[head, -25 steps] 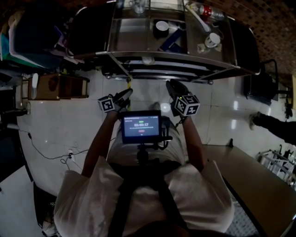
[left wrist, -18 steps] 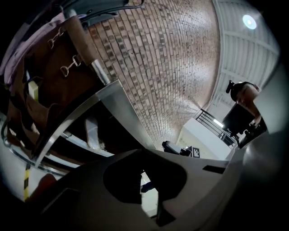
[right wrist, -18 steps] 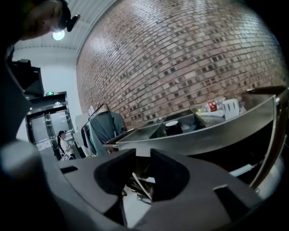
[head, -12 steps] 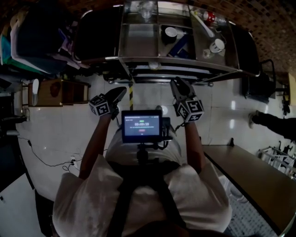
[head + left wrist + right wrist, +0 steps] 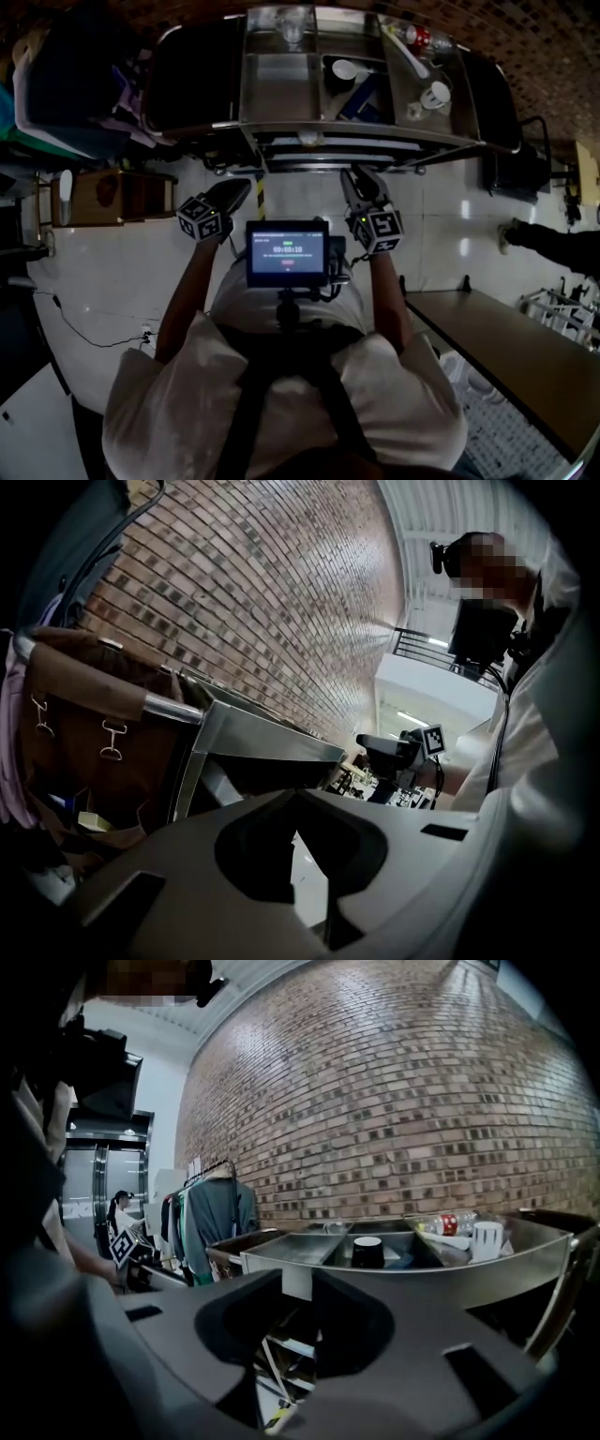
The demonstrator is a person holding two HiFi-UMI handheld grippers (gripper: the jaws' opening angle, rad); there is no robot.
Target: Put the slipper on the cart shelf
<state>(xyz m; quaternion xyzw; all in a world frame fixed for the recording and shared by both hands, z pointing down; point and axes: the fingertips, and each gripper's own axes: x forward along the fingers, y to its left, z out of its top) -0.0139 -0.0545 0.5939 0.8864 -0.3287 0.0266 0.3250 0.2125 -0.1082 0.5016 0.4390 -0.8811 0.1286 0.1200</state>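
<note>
Slipper: not made out in any view, place impossible to tell; not between either pair of jaws. Cart shelf (image 5: 300, 155), stacked metal levels under the top tray (image 5: 281, 84), straight ahead of both grippers and a little below their tips. Left gripper (image 5: 244, 186): jaws pressed together at the tips, nothing pinched, only pale floor through the slit behind them. Right gripper (image 5: 352, 176): jaws spread partway, empty, the cart's lower levels visible through the gap. Both raised side by side, apart from each other, pointing at the cart's near edge without touching it. Beyond the right jaws, in the tray: black cup (image 5: 367, 1252) dead ahead, white mug (image 5: 487, 1239) and red-labelled bottle (image 5: 448, 1223) further to that gripper's right. Off to its left, clothes (image 5: 211, 1218) hanging on a rack. To the left gripper's left, brown bag (image 5: 94, 752) slung at the cart's end rail. Between the grippers and behind their tips, lit screen (image 5: 286, 253) on the person's chest mount. Brick wall (image 5: 394, 1082) past the cart, facing both pairs of jaws.
</note>
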